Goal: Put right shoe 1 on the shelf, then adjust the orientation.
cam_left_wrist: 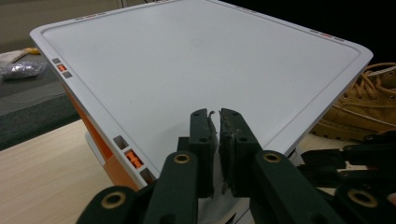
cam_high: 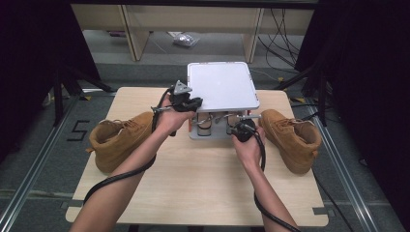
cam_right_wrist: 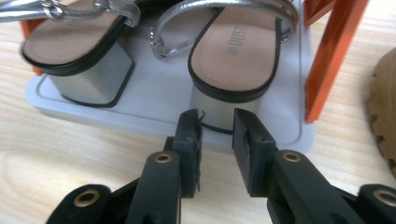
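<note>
The sandals (cam_right_wrist: 236, 51), a silver-strapped pair with block heels, stand side by side on the lower shelf of a small white rack (cam_high: 223, 87) with orange posts, set at the far middle of the worktop (cam_high: 203, 179). In the right gripper view both heels face the camera, the left sandal (cam_right_wrist: 70, 46) beside the right one, each resting on the grey base tray (cam_right_wrist: 159, 98).

The right gripper (cam_right_wrist: 217, 123) sits low in front of the rack, its fingers a narrow gap apart with nothing between them, lined up just before the heel of the nearer sandal but not touching it. In the high view the right hand (cam_high: 247, 145) holds it close to the rack's front edge.

The left gripper (cam_left_wrist: 218, 121) is up at the rack's flat white top; its fingers stand almost together, a thin slit between them, gripping nothing, hovering over the near edge of that top. In the high view the left hand (cam_high: 171, 118) is just left of the rack.

One tan boot (cam_high: 121, 137) lies at the worktop's left, another boot (cam_high: 292, 137) at its right, both well apart from the grippers.
</note>
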Demonstrator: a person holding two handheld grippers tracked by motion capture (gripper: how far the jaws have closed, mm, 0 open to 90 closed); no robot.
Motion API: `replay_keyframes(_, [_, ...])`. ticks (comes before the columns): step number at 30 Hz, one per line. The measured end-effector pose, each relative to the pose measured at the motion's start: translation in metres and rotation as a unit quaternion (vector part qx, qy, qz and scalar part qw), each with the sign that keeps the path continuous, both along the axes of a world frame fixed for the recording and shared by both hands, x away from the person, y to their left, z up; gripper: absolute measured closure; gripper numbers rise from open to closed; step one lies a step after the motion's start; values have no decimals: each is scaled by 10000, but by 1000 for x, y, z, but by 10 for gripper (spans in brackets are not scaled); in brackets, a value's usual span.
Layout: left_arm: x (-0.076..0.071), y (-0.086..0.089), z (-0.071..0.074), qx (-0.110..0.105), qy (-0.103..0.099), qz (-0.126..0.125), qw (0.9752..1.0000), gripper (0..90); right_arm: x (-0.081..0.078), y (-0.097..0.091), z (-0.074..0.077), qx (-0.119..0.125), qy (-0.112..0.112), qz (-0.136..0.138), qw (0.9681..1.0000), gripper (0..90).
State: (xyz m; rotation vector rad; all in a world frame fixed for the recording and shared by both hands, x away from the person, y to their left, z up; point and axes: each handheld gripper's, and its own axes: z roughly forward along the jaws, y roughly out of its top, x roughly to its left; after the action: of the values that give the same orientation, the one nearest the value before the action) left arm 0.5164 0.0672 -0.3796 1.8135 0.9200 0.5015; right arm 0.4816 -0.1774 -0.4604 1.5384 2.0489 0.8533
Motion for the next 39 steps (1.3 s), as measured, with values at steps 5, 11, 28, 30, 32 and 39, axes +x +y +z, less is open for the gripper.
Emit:
replay_keyframes(5, [-3, 5, 5, -78, -14, 59, 10000, 757, -14, -9, 5, 123, -22, 42, 9999, 666])
replay_keyframes(11, [-18, 20, 16, -38, -164, 97, 9998, 627, -36, -22, 7, 417, -117, 46, 9991, 581])
replay_keyframes(28, [-60, 99, 23, -6, -73, 506, 9987, 544, -95, -55, -10, 904, -97, 56, 9958, 514])
replay_keyframes(30, [-61, 103, 25, -58, -44, 545, 9985, 558, -101, -55, -11, 916, -118, 62, 9957, 513])
replay_keyframes(32, [-63, 107, 27, -117, -79, 536, 9985, 568, -105, -54, -10, 873, -126, 49, 9961, 512])
replay_keyframes(39, [-81, 130, 29, -152, -177, 776, 9967, 588, -105, -54, -6, 772, -190, 127, 9968, 508])
